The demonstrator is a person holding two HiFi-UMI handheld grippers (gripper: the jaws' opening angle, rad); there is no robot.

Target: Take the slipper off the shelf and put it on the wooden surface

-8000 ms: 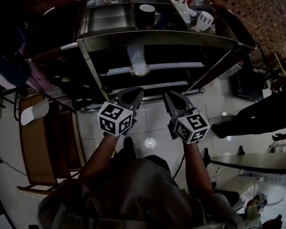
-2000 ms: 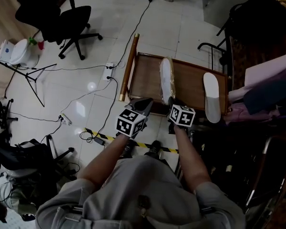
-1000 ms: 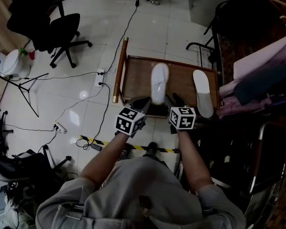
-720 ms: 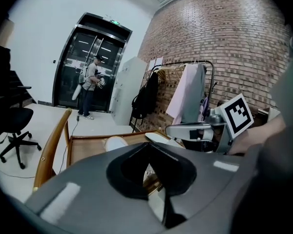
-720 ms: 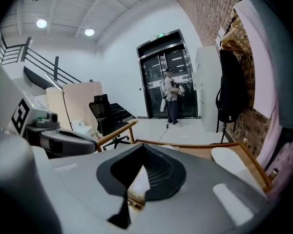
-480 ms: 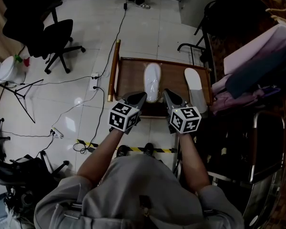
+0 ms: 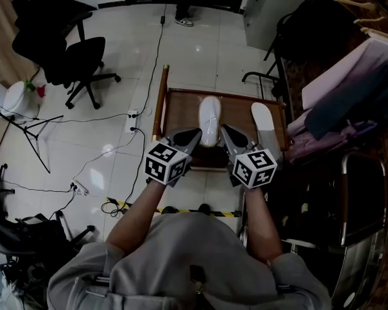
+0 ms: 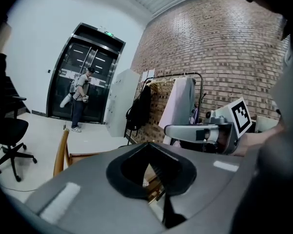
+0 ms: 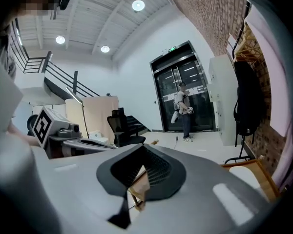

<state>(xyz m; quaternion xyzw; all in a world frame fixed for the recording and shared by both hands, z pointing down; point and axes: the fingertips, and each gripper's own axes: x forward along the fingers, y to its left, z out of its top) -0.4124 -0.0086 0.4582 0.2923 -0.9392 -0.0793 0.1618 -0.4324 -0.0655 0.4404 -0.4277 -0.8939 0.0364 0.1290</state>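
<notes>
On the low wooden surface [image 7: 181, 118] lie two white slippers: one [image 7: 209, 120] in the middle, lengthwise, and the other [image 7: 264, 123] at the right end. My left gripper [image 7: 189, 134] and right gripper [image 7: 227, 133] hover side by side just short of the wood's near edge, either side of the middle slipper's heel. Both are shut and hold nothing. The left gripper view shows its own closed jaws [image 8: 150, 149] and the right gripper's cube [image 8: 239, 118]. Past the closed jaws [image 9: 142, 151] in the right gripper view, a bit of wooden rim [image 9: 256, 167] shows.
A black office chair [image 7: 71, 50] stands on the tiled floor at the left, with cables and a power strip [image 7: 130, 113] beside the wood. Hanging clothes [image 7: 355, 76] and a metal frame [image 7: 365, 192] crowd the right side. A person [image 8: 79, 99] stands by the far glass door.
The right gripper's jaws have closed empty, clear of the middle slipper. Both grippers have drawn back a little from the wood. The slippers have not moved.
</notes>
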